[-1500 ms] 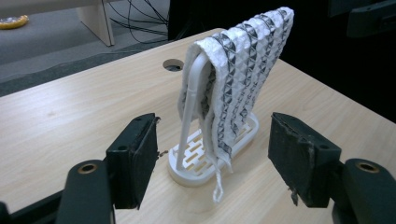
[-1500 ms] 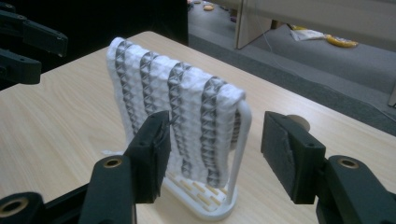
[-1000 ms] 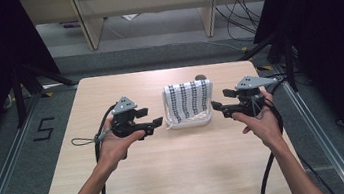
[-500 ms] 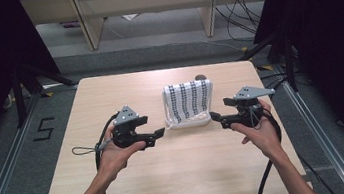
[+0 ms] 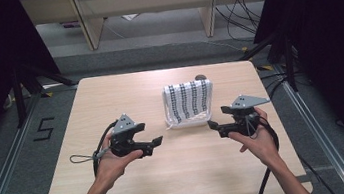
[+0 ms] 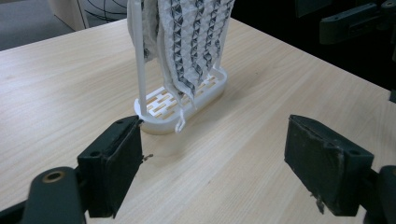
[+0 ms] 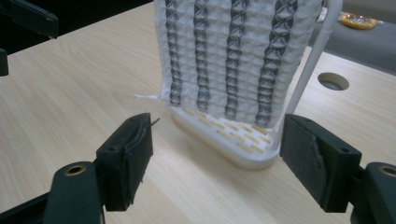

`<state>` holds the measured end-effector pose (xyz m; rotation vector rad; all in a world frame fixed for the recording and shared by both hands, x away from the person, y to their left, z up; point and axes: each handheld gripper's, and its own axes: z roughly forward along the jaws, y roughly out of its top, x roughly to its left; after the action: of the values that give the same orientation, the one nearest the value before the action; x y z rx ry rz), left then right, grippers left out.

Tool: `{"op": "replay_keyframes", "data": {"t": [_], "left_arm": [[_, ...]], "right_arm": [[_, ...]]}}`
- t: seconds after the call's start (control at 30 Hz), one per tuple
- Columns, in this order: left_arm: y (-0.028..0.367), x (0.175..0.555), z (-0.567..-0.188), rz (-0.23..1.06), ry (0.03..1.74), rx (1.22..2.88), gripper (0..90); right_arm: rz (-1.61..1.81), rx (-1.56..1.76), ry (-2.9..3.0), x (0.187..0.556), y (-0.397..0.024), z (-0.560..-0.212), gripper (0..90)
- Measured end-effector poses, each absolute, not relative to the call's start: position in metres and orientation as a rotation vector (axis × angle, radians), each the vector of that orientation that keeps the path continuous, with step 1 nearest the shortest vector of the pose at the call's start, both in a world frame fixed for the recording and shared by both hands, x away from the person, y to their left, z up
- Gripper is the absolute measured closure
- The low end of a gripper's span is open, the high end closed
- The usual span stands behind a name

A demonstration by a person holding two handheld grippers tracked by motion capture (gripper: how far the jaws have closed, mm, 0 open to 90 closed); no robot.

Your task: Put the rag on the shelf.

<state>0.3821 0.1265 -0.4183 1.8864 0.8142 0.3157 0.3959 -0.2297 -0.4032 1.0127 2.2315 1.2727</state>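
A white cloth with dark zigzag stripes [image 5: 189, 99] hangs over a white plastic rack [image 5: 186, 122] on the wooden table [image 5: 110, 100]. My left gripper [image 5: 158, 141] is to the rack's near left and points at it. Its jaws have just been opening and stand open with nothing between them. In the left gripper view the cloth [image 6: 191, 42] and the rack's slotted base [image 6: 159, 112] lie beyond the gripper [image 6: 215, 140]. My right gripper [image 5: 211, 124] is at the rack's near right; its jaws have also just been opening and are empty. It [image 7: 217, 140] faces the cloth [image 7: 233, 51] and rack [image 7: 233, 144].
A round cable hole [image 7: 332, 80] is set in the table behind the rack. Black frame legs [image 5: 23, 91] stand at the table's far corners, with wooden shelving [image 5: 147, 4] and cables behind. A cable [image 5: 84, 158] trails from my left gripper across the table.
Both hands have drawn back from the rack's sides toward the near edge and sunk a little. The cloth stays draped on the rack.
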Motion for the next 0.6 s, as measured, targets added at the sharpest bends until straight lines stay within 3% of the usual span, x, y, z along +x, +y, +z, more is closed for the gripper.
{"op": "replay_keyframes", "data": {"t": [0.6], "left_arm": [[0.129, 0.370, -0.435, 0.326, 0.800, 1.938, 18.7]], "right_arm": [[1.242, 1.011, 2.267, 0.373, -0.227, -0.422, 26.5]]}}
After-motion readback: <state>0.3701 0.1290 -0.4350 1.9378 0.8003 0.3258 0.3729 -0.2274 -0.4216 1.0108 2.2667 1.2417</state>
